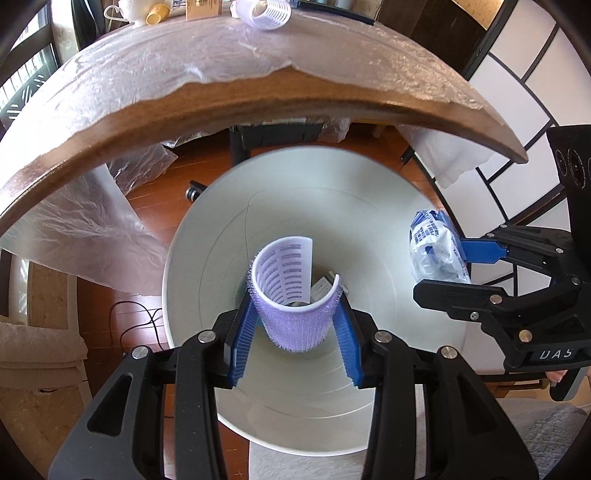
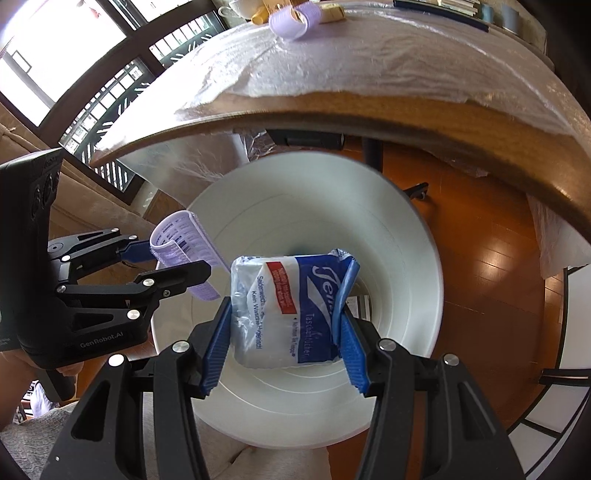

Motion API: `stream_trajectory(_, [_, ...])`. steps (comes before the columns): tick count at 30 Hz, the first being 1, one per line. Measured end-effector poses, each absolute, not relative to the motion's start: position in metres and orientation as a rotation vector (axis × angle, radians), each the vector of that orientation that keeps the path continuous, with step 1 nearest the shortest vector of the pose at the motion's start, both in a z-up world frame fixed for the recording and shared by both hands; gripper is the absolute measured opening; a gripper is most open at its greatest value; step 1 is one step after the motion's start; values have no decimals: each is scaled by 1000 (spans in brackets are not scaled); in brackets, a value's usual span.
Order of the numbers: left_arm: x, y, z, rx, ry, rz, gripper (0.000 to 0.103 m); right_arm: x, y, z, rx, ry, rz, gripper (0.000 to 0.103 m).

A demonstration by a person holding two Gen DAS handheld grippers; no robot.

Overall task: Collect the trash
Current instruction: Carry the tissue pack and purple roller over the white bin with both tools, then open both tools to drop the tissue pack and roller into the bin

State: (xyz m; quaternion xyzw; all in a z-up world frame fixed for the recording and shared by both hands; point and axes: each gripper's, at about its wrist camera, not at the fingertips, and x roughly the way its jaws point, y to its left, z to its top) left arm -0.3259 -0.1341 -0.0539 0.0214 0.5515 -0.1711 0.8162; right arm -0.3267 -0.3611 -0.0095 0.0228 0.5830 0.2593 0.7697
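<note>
A white round bin [image 1: 373,229] [image 2: 399,229] stands on the wooden floor below the table edge, with some trash at its bottom. My left gripper [image 1: 294,306] is shut on a purple hair roller [image 1: 293,317] and holds it over the bin's mouth. The same purple hair roller [image 2: 186,240] shows at the left in the right wrist view. My right gripper [image 2: 286,317] is shut on a blue and white tissue pack [image 2: 284,314], also above the bin. That tissue pack [image 1: 434,251] appears at the right in the left wrist view, over the bin's rim.
A wooden table [image 1: 258,107] [image 2: 443,125] covered with clear plastic sheet curves above the bin. Another purple hair roller [image 1: 264,14] [image 2: 290,22] lies at its far side, near a yellow cup [image 1: 157,14]. A black cable [image 1: 140,321] runs over the floor.
</note>
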Motion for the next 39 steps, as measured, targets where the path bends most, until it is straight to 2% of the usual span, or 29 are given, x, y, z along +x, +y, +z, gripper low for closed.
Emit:
stream_trajectory(31, [-314,-137,-82,75,1246,-347,43,-325,-353,-32,21,1319,537,54])
stream_trajectory(34, [-312,-136,-83,69,1250,-349,47,-325,-355,-33,22,1322,532,57])
stream_trajectory(36, [-311,-136,-82,63,1246,-357,59,-324,-356,-32,30,1319,529,63])
stream_trajectory(39, [-310,-138,-80,70,1239,-361,60,-324,-357,-30,30,1314,527,64])
